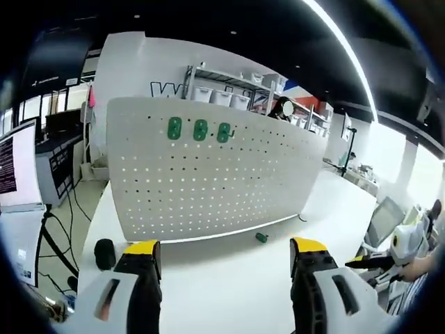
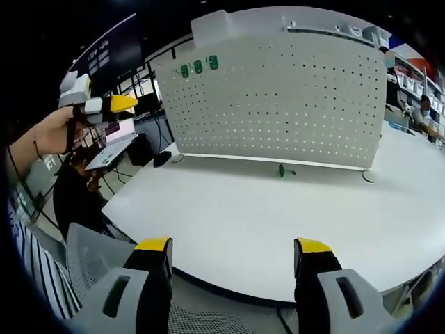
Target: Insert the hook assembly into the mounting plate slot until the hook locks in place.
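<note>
A small green hook assembly (image 1: 261, 238) is seen lying on the white bench (image 1: 229, 278), just in front of the upright perforated mounting plate (image 1: 208, 174) (three green pieces are already set near its top edge). Both the left gripper (image 1: 226, 261) and right gripper (image 2: 233, 257) are held wide apart and empty. The hook is probably light, rigid plastic; a hold across its body is advised.
</note>
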The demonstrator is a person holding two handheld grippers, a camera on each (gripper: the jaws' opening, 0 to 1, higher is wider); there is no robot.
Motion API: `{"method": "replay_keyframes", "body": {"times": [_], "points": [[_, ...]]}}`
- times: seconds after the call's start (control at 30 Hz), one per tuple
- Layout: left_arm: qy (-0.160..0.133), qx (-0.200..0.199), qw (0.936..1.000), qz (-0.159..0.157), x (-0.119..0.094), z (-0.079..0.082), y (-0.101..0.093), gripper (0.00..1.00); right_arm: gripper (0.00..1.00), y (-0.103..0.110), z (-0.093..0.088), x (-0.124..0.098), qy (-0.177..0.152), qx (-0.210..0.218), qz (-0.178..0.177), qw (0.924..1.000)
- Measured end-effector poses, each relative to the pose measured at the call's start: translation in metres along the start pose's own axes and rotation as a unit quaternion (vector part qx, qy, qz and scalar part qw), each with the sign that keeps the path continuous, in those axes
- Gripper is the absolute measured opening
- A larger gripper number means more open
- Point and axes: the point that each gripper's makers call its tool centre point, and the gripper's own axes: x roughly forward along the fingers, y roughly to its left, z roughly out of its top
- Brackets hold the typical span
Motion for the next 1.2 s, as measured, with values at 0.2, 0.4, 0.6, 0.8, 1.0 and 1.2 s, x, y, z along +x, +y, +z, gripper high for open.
{"method": "replay_keyframes", "body": {"times": [0.2, 0.4, 0.6, 0.8, 1.0, 1.2], "points": [[0.010, -0.017, 0.9997, -0.012, -0.010, -0.012, -0.010, 0.82, 0.68, 0.000, 0.002, -0.006, -0.006, -0.005, -0.004, 1.0000], [0.010, -0.014, 0.9997, -0.017, -0.018, -0.016, -0.014, 0.85, 0.68, -0.002, 0.003, -0.008, -0.012, -0.009, -0.007, 0.9999], [0.018, -0.020, 0.9993, -0.024, -0.022, -0.023, -0.017, 0.89, 0.69, -0.003, 0.003, -0.009, -0.015, -0.005, -0.011, 0.9998], [0.030, -0.014, 0.9991, -0.027, -0.028, -0.035, -0.016, 0.94, 0.70, -0.007, 0.011, -0.007, -0.021, -0.021, -0.011, 0.9995], [0.039, -0.036, 0.9981, -0.031, -0.032, -0.050, -0.015, 0.98, 0.71, -0.010, 0.010, -0.007, -0.017, -0.004, -0.013, 0.9998], [0.048, -0.046, 0.9971, -0.036, -0.032, -0.061, -0.016, 0.99, 0.70, -0.011, 0.013, -0.005, -0.016, -0.001, -0.011, 0.9998]]}}
